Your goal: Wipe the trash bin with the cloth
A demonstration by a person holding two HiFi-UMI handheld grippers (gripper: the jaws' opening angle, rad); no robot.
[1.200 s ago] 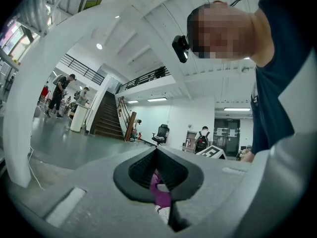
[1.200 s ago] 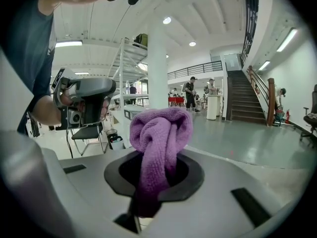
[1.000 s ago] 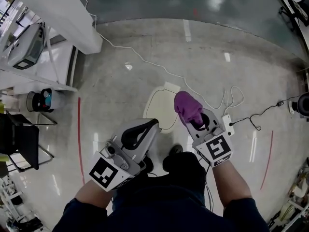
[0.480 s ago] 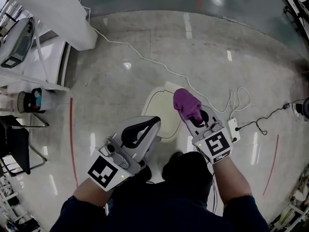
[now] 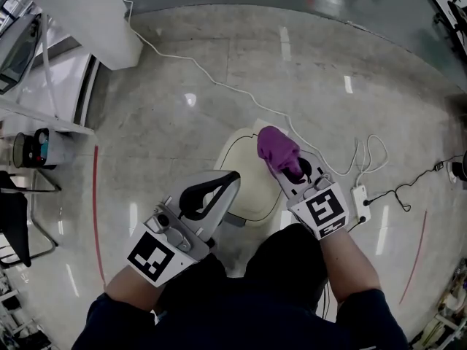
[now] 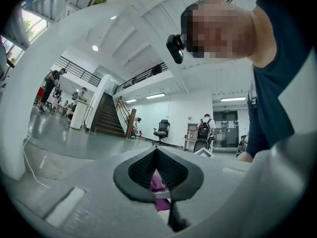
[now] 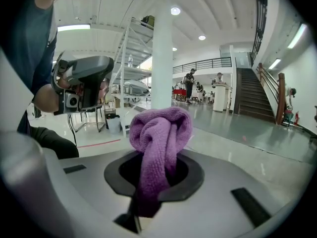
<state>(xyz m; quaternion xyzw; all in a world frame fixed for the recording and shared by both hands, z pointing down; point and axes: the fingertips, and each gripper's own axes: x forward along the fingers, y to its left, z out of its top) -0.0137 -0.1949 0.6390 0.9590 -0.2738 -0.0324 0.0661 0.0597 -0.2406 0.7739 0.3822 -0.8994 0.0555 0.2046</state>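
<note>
Trash bin [image 5: 244, 170] stands on the floor beneath and between the two grippers, its pale oblong lid facing up, with its long axis running away from the person, roughly in line with the way the right gripper [image 5: 284, 168] points. In the head view, the bin's right edge sits under the tip of that gripper and its near left edge under the tip of the left gripper [image 5: 230, 177], so it lies a little ahead of and below both. How high either tip hangs above the lid cannot be told from these views. The right one looks the nearer for the wipe, since it carries the cloth over the lid's right side, and the stroke would likely go downward and leftward from there.

Right gripper: jaws closed tight on the purple cloth [image 7: 161, 133], which bunches into a knob past the tips and trails down between them.

Left gripper: jaws pressed together at the tips and pinching nothing. The purple sliver seen through their loop is probably the cloth beyond, to that gripper's right
</note>
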